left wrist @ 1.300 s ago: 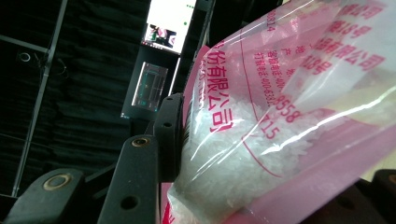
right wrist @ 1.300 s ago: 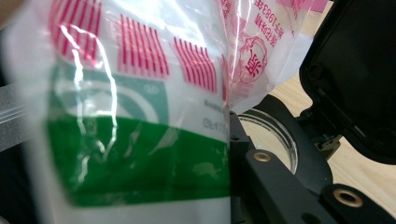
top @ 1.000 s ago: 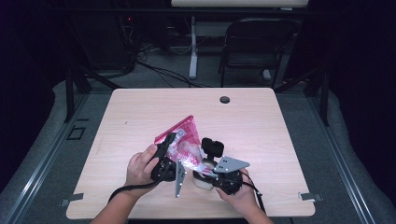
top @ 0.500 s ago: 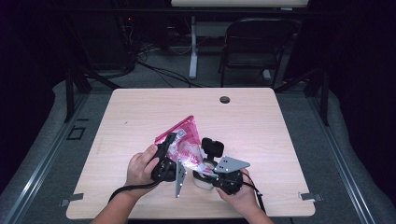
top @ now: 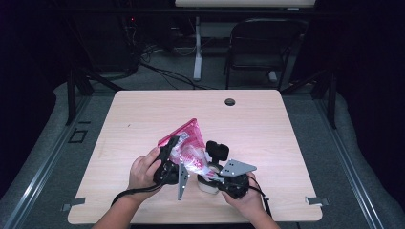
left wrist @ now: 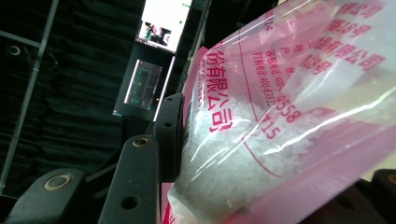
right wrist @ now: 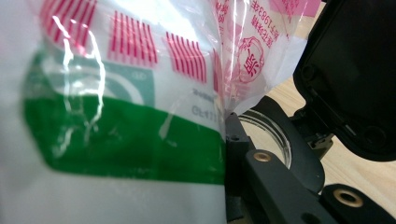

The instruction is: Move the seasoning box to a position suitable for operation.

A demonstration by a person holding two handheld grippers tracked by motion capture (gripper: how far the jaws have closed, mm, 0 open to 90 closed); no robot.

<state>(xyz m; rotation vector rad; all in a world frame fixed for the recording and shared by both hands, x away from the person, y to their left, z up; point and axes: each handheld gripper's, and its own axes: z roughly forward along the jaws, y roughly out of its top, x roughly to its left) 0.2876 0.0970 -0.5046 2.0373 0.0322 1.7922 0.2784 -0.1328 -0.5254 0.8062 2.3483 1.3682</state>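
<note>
A pink and clear plastic bag of white grains is held tilted above the table's front middle. My left gripper is shut on it; in the left gripper view the left pad presses the bag, whose red print and grains show close up. Just right of it, my right gripper is shut on a white container with a green band, under the bag's lower corner. A black lid-like piece stands above the container. The container's mouth is hidden.
The light wooden table has a round cable hole near its far edge. A dark chair and cables stand on the floor behind. In the right gripper view a clear round rim lies beside the black piece.
</note>
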